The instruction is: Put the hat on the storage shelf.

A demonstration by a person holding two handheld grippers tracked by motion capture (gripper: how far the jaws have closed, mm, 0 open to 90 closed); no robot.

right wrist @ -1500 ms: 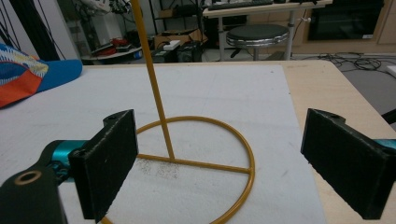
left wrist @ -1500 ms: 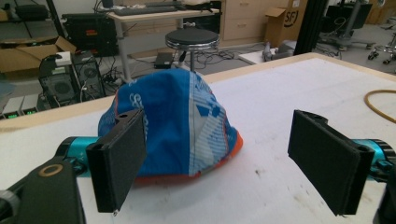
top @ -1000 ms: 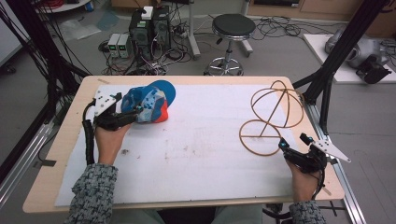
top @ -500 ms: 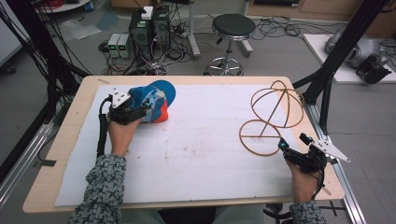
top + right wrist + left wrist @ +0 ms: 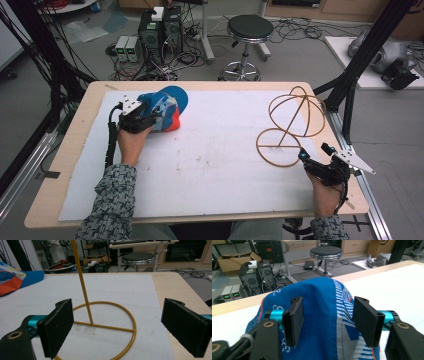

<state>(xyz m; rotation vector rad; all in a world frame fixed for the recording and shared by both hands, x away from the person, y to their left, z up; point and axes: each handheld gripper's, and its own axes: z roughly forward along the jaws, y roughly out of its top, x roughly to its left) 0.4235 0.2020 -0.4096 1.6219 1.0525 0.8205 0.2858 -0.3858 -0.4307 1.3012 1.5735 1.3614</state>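
The cap (image 5: 162, 107), blue with an orange panel, lies at the far left of the white mat (image 5: 215, 160), its brim pointing away toward the table's far edge. The left gripper (image 5: 150, 117) is down on it from the near side; its jaws have just been closing and now stand at a middling width, straddling a ridge of the cap's crown. In the left gripper view the pads (image 5: 295, 318) sit against or just beside the fabric, and I cannot tell for sure that they press yet, so the grip looks begun rather than finished.

The yellow wire stand (image 5: 290, 125) stands bare at the far right of the mat, well apart from the cap. The right gripper (image 5: 307, 160) rests at the near right, jaws wide with nothing between them, aimed at the stand's base ring (image 5: 107, 327).

By my reading, the work is at an early stage: the cap is reached but not lifted, and carrying it across and setting it on the stand are both left to do.
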